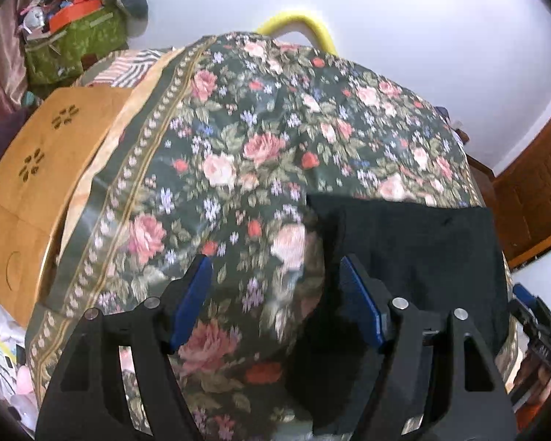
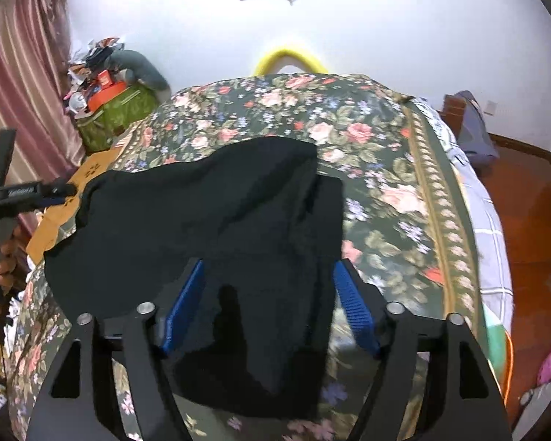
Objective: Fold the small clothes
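A floral bedspread covered the bed, with a cardboard box against its left side. On the bedspread lay the black garment, rumpled and partly folded over itself. The right gripper hovered above the garment's near part, jaws spread wide, pinching nothing. The left gripper stood released beside the garment's left edge, over bare floral cloth, its 2 blue pads empty.

1 black garment is lying on 1 bed; 2 grippers are showing, left gripper and right gripper.
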Demonstrator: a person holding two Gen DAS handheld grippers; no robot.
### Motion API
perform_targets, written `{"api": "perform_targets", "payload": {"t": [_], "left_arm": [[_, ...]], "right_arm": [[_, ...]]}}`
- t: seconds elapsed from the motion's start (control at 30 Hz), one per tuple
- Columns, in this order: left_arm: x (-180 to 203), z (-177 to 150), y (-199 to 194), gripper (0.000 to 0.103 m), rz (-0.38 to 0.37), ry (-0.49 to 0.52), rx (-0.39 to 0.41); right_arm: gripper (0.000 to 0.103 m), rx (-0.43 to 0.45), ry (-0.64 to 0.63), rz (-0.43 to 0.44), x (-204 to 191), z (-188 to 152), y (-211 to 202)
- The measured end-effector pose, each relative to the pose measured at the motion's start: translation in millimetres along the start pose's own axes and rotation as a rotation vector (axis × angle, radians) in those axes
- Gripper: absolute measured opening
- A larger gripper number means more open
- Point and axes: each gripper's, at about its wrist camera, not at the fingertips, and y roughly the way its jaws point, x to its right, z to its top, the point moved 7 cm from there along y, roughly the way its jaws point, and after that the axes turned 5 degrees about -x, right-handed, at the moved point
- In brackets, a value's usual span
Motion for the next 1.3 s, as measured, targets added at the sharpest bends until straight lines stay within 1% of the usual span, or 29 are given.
{"api": "perform_targets", "payload": {"t": [0.07,0.17,0.27,0.37,0.43,0.53,0.57,0.6,0.63,0.67,0.7,0.73,0.77,0.8,0.83,0.87,0.9,0.93,1.1,1.17,1.3], "left_arm": [[2.8,-9.5,1.5,0.079,-0.012,0.016,-0.005],[12.7,-22.4,7.8,0.084,-0.043,0.047,-0.027],[22.8,-31.6,21.5,0.084,-0.061,0.075,-0.068],[29.7,-36.6,40.8,0.085,-0.089,0.067,-0.124],[35.1,-37.4,49.6,0.085,-0.129,0.051,-0.139],[45.9,-35.8,55.5,0.084,-0.186,0.045,-0.15],[49.3,-34.6,56.6,0.083,-0.203,0.041,-0.154],[52.6,-33.7,56.9,0.081,-0.21,0.041,-0.151],[56.2,-33.1,56.1,0.078,-0.213,0.049,-0.147],[59.2,-32.7,54.1,0.071,-0.215,0.063,-0.14],[63.1,-33.1,50.9,0.063,-0.214,0.08,-0.131],[64.8,-33.6,48.4,0.06,-0.207,0.09,-0.126],[66.5,-34.8,45.6,0.049,-0.203,0.101,-0.123],[67.5,-36.3,41.3,0.037,-0.186,0.113,-0.113],[66.6,-36.6,37.7,0.032,-0.165,0.12,-0.103],[65.9,-37.3,33.8,0.026,-0.156,0.129,-0.097],[65.8,-39.0,28.6,0.022,-0.159,0.136,-0.093],[65.4,-40.7,24.2,0.021,-0.173,0.136,-0.093],[68.6,-47.6,-19.3,0.02,-0.194,0.149,-0.041],[69.7,-50.8,-42.1,0.02,-0.206,0.156,-0.019],[67.6,-62.6,-93.2,0.02,-0.202,0.183,0.034]], "right_arm": [[0.076,-0.016,0.003,-0.011,4.5,-4.1,2.3],[0.076,-0.038,0.008,-0.027,11.3,-9.4,9.1],[0.076,-0.063,0.054,-0.016,19.6,-14.8,19.0],[0.077,-0.076,0.116,0.017,26.3,-16.6,31.8],[0.079,-0.042,0.127,0.033,25.1,-12.0,33.3],[0.079,-0.036,0.13,0.068,18.9,-6.6,37.3],[0.076,-0.035,0.126,0.086,14.0,-5.1,39.7],[0.074,-0.037,0.12,0.098,9.8,-4.6,41.7],[0.067,-0.038,0.115,0.1,6.1,-5.2,42.9],[0.054,-0.036,0.103,0.107,-0.4,-5.7,44.3],[0.048,-0.035,0.099,0.112,-4.4,-6.7,44.9],[0.037,-0.033,0.099,0.113,-7.5,-8.3,44.8],[0.029,-0.031,0.1,0.113,-11.4,-9.4,44.5],[0.024,-0.03,0.095,0.107,-13.9,-10.4,42.3],[0.016,-0.026,0.09,0.102,-14.8,-10.2,40.9],[0.013,-0.016,0.076,0.107,-18.7,-10.6,34.3],[0.012,-0.014,0.066,0.113,-22.8,-11.2,29.5],[0.012,-0.016,0.053,0.12,-27.3,-11.9,25.4],[0.01,0.02,-0.019,0.153,-55.9,-14.3,-14.5],[0.01,0.035,-0.047,0.172,-70.5,-15.4,-34.5],[0.009,0.07,-0.084,0.199,-95.9,-20.8,-69.8]]}}
